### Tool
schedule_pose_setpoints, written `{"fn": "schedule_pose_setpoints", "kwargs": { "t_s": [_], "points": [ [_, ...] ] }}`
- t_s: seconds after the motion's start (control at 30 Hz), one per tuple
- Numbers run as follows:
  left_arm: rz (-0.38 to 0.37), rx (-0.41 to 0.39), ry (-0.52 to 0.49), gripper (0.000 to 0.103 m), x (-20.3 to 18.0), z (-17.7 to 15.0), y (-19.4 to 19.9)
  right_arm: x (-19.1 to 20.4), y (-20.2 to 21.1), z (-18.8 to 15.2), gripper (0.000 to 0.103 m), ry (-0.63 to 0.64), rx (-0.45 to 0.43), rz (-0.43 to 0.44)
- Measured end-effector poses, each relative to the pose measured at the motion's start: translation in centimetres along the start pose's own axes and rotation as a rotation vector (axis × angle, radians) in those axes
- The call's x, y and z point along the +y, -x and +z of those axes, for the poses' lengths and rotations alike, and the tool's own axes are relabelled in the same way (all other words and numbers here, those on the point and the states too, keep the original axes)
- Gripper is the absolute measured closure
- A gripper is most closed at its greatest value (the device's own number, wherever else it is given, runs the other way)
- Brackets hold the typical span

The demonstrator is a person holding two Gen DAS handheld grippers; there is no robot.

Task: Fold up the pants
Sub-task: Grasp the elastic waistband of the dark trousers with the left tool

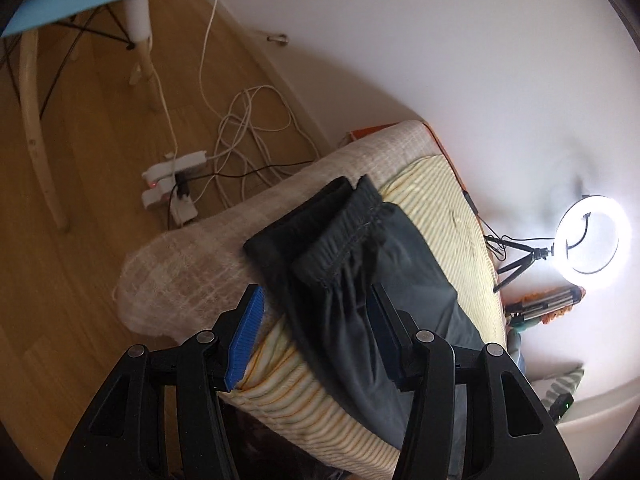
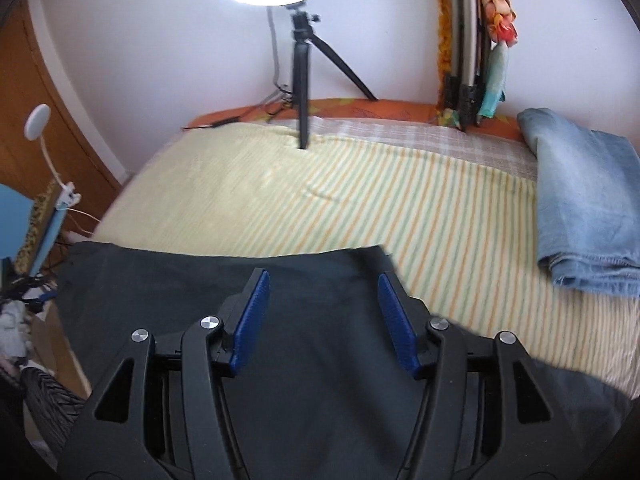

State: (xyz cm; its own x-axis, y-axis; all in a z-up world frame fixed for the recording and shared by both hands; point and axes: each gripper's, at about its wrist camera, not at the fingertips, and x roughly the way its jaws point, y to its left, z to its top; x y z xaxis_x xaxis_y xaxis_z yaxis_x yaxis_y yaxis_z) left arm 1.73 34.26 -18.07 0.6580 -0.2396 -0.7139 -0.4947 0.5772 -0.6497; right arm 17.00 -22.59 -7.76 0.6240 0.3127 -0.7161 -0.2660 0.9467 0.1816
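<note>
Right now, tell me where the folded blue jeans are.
In the right wrist view, the folded blue jeans lie at the right edge of the striped sheet, right of the tripod and well clear of the dark pants.

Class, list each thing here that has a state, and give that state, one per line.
Dark grey pants: lying on the striped bed sheet, partly folded.
Faded blue jeans: folded.
Ring light: on.
Left tool: open, empty.
Right tool: open, empty.
</note>
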Motion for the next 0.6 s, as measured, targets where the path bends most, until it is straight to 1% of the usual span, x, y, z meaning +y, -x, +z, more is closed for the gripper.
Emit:
{"fn": "schedule_pose_setpoints", "kwargs": {
  "t_s": [0.1, 0.17, 0.23, 0.3, 0.37, 0.43, 0.47, 0.5, 0.6],
  "points": [
    [-0.003, 0.006, 0.009, 0.051, 0.5, 0.0, -0.8, 1.3, 0.7, -1.3, 0.043, -0.022, -0.017, 0.056],
    [0.017, 0.012, -0.002, 0.051, 0.2, -0.1, -1.5, 2.0, 0.7, -2.1, 0.043, -0.031, -0.026, 0.079],
    [0.060, -0.007, -0.048, 0.049, -0.6, -0.3, -1.8, 2.5, 0.6, -2.7, 0.043, -0.033, -0.033, 0.081],
    [0.119, -0.032, -0.111, 0.048, -1.5, -0.6, -2.1, 2.6, 0.0, -3.1, 0.043, -0.042, -0.026, 0.085],
    [0.202, -0.077, -0.211, 0.049, -2.7, -1.2, -2.6, 2.3, -0.6, -3.3, 0.043, -0.066, -0.008, 0.108],
    [0.275, -0.122, -0.288, 0.054, -3.2, -1.7, -3.0, 1.8, -0.8, -3.5, 0.043, -0.083, -0.002, 0.111],
    [0.281, -0.142, -0.289, 0.057, -3.0, -1.7, -2.9, 1.6, -0.9, -3.6, 0.043, -0.090, -0.003, 0.109],
    [0.263, -0.156, -0.257, 0.062, -2.4, -1.5, -2.7, 1.4, -0.8, -3.6, 0.043, -0.096, -0.004, 0.107],
    [0.202, -0.167, -0.173, 0.069, -0.9, -0.7, -2.0, 0.9, -0.7, -3.7, 0.043, -0.113, -0.011, 0.108]
  ]
}}
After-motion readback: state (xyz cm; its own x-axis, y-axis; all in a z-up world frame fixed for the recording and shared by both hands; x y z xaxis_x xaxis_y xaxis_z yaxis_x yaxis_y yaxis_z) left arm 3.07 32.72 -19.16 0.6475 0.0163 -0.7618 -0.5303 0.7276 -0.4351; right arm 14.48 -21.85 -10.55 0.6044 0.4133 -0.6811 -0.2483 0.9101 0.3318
